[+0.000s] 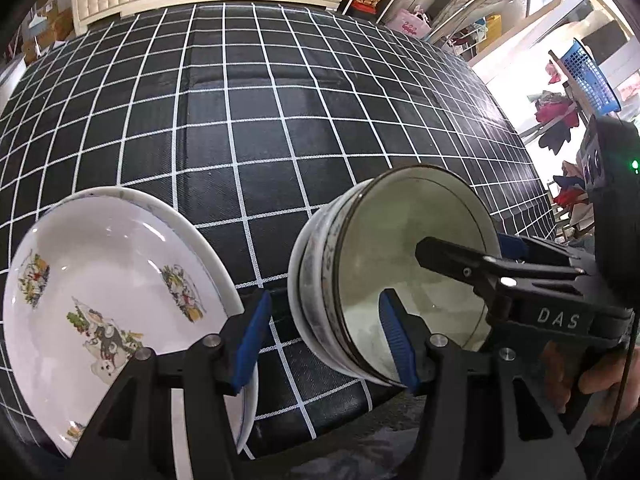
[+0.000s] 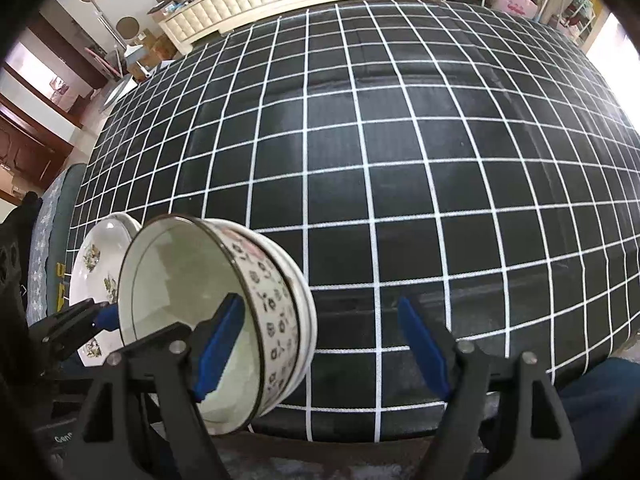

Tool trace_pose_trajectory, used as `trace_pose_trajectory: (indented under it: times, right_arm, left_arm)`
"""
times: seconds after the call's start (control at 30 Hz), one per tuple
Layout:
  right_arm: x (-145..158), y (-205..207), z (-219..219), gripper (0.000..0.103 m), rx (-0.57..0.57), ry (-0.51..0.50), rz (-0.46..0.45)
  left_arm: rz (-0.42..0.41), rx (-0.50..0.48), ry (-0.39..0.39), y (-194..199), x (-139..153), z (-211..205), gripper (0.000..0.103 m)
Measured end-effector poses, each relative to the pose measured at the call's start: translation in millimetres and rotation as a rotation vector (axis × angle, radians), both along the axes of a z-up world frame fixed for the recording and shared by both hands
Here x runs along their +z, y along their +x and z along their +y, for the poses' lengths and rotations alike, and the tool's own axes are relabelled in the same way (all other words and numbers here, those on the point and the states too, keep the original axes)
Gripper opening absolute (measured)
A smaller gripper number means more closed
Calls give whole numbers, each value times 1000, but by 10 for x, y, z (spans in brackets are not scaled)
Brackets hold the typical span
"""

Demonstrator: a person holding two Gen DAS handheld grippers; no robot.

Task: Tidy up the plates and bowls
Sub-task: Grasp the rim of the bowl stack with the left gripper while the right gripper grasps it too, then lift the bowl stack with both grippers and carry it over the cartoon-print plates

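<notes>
Both grippers gape wide, holding nothing: left gripper between the flowered plates and stacked bowls, right gripper beside those bowls. All rests on the checked counter.

Two plates are counted, stacked one upon the other: a decorated plate on top and a plain white plate beneath, of which only the rim is seen. Two bowls are counted, nested: an inner bowl and an outer bowl (only its rim shows). Two grippers are counted, a left gripper and a right gripper.
</notes>
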State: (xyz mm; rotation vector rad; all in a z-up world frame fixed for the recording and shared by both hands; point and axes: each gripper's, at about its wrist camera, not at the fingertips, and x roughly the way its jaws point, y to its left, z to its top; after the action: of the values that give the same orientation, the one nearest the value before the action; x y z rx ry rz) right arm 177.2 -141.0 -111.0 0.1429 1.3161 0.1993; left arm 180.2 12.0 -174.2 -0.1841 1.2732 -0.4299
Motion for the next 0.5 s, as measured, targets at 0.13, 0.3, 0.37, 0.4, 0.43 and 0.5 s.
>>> trace_pose_trajectory:
  times: [0.13,0.3,0.37,0.4,0.43,0.5]
  right_arm:
    - [-27,-7,-19,82,-7,21,10]
    - [-61,1,0,69,11,41,28]
    - [-74,-4,7,65,22,74,39]
    - [-78,-3,9,63,24,85,44]
    - [-78,-2,15,62,26,95,49]
    - [-93,-5,27,56,30,129,63]
  left_arm:
    - [0,-17,-2,28,-48,-15,53]
    - [4,-31,9,10,-92,-74,45]
    - [-5,-36,38,3,-100,-115,42]
    - [-5,-35,38,-1,-97,-114,42]
    - [-2,-32,37,1,-95,-108,42]
    - [-1,-26,34,1,-93,-109,42]
